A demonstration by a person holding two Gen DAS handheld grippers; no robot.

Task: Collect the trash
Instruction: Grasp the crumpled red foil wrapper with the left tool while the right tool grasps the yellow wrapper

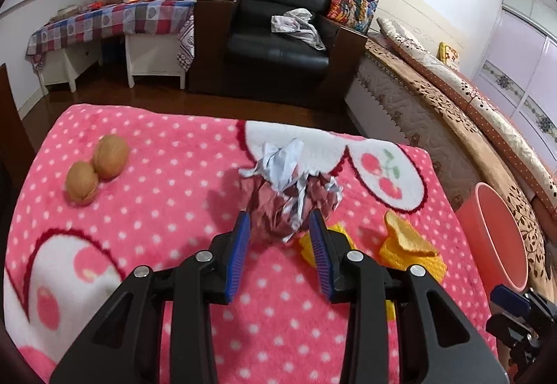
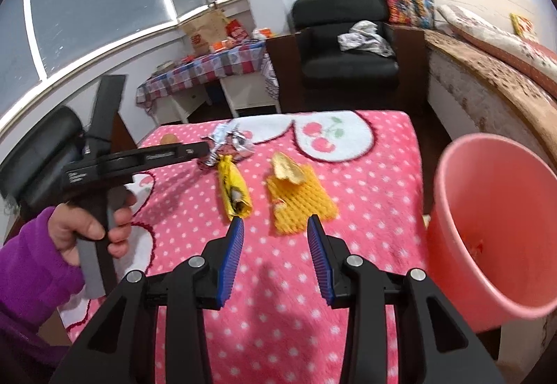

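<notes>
The left hand-held gripper (image 1: pixel 280 222) is held part open around a crumpled foil wrapper (image 1: pixel 290 191) mid-counter (image 1: pixel 156 210), apparently ungripped. The right hand-held gripper (image 2: pixel 275 227) stands part open, empty. Yellow wrapper (image 2: pixel 234 187) and foam net (image 2: pixel 299 198) remain uncollected; the pink bin (image 2: pixel 494 227) waits off the right edge. No writing is legible.

The right gripper (image 2: pixel 275 224) is hovering with its blue fingers (image 2: pixel 232 257) parted and nothing between them, over a table covered by a pink polka-dot blanket (image 2: pixel 365 210). A yellow wrapper (image 2: pixel 234 187) and a yellow foam net (image 2: pixel 301 201) are lying mid-table, a peel piece (image 2: pixel 285 166) resting on the net. Crumpled foil (image 2: pixel 228 144) is sitting toward the far edge, where the left gripper (image 2: pixel 203 151) is reaching. A pink bucket (image 2: pixel 494 220) is standing beside the right edge.
</notes>
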